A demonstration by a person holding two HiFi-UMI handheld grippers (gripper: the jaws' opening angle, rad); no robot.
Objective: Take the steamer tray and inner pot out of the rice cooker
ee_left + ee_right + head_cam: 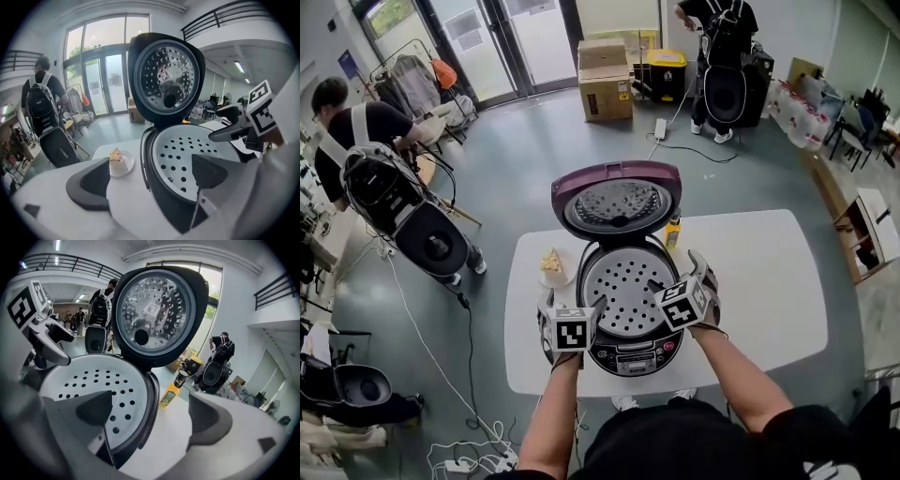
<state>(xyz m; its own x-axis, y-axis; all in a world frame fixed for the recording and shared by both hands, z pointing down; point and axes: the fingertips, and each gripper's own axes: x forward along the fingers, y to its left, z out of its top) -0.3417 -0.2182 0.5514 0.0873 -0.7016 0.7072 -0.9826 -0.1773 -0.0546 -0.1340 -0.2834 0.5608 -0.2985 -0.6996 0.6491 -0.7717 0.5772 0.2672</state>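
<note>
The rice cooker [635, 354] stands open on the white table [759, 281], its lid [617, 202] tilted up and back. The white perforated steamer tray [623, 286] sits in its mouth and hides the inner pot. My left gripper [565, 302] is open at the cooker's left rim. In the left gripper view [150, 173] one jaw is outside the wall and the other over the tray [187, 154]. My right gripper [678, 274] is open at the right rim and straddles it the same way [151, 411], beside the tray [89, 380]. Neither presses on anything.
A small plate with a cake slice [551, 262] lies just left of the cooker. A yellow bottle [673, 232] stands behind it on the right. People with backpacks [389, 192] and cardboard boxes [605, 80] are on the floor beyond the table.
</note>
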